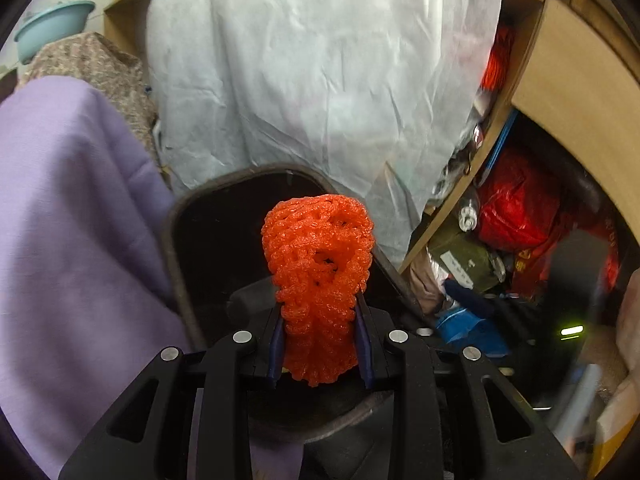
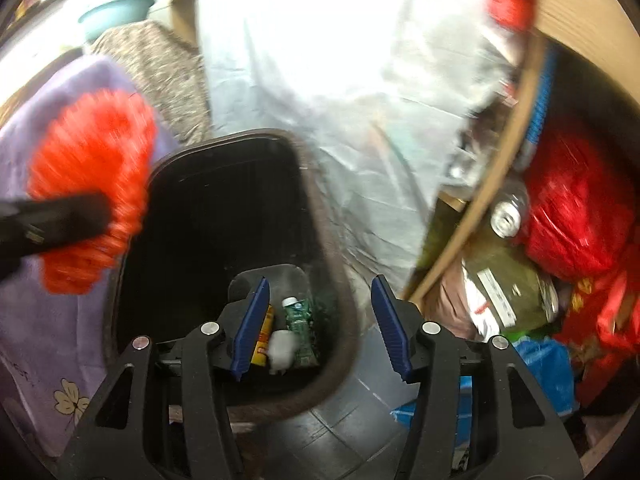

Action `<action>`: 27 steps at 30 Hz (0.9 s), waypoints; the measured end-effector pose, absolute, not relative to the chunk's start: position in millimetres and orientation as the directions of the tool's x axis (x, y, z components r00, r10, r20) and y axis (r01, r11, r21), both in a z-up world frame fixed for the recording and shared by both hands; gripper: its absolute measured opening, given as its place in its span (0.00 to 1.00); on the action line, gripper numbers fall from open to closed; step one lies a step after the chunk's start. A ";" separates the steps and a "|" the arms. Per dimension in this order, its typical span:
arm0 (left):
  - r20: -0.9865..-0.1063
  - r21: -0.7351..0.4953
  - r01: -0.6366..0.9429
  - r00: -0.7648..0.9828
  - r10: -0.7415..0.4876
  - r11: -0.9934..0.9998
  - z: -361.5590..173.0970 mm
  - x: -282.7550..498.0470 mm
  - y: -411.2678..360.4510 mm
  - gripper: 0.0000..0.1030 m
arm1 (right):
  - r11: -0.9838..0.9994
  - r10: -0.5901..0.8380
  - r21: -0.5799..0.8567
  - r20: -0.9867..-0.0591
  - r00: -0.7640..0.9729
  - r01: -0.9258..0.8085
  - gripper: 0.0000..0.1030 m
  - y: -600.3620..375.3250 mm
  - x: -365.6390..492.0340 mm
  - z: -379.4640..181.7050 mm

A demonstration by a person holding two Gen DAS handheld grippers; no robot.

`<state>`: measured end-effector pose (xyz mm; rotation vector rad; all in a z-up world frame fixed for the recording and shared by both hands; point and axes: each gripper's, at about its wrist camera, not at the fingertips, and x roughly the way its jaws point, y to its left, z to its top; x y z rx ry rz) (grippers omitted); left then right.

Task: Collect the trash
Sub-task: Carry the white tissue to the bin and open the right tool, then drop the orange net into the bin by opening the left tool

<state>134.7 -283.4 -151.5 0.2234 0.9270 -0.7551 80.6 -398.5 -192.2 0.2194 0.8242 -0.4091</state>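
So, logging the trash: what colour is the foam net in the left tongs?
Bright orange-red foam net, clearest in the left wrist view.

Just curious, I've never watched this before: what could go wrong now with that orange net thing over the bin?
1. The left tongs pinch only the lower end of the orange foam net; being light and springy, it might drift past the bin's rim when released.
2. From the right wrist view the net hangs at the bin's left edge, above the purple cloth, so it may land there.

No legible text anywhere.
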 end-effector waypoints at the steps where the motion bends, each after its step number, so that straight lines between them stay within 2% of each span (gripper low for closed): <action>1: -0.802 -0.117 0.675 0.369 -0.471 0.728 -159.7 136.6 -289.2 0.28 | 0.894 -0.269 0.039 -0.749 0.606 0.446 0.53 -402.1 76.9 -192.0; 10: -0.869 -0.090 0.688 0.299 -0.394 0.720 -212.9 152.4 -321.8 0.29 | 0.874 -0.311 0.015 -0.752 0.582 0.486 0.53 -413.4 64.6 -194.3; 12: -0.876 -0.106 0.672 0.285 -0.389 0.733 -218.2 157.0 -321.1 0.36 | 0.874 -0.309 0.017 -0.752 0.583 0.486 0.53 -414.1 63.5 -194.9; 14: -0.872 -0.110 0.654 0.298 -0.389 0.748 -219.4 160.4 -320.0 0.62 | 0.872 -0.310 0.019 -0.752 0.582 0.489 0.53 -415.1 62.5 -195.4; 15: -0.867 -0.109 0.643 0.311 -0.389 0.758 -218.1 161.4 -317.4 0.65 | 0.872 -0.308 0.022 -0.752 0.583 0.489 0.53 -415.6 62.2 -195.4; 24: -0.846 -0.098 0.638 0.351 -0.402 0.764 -201.3 151.9 -311.1 0.67 | 0.867 -0.336 -0.002 -0.741 0.581 0.498 0.53 -416.6 62.3 -191.7; 27: -0.813 -0.058 0.628 0.422 -0.402 0.776 -184.7 140.7 -305.4 0.74 | 0.855 -0.368 -0.019 -0.727 0.581 0.518 0.54 -421.0 58.9 -187.8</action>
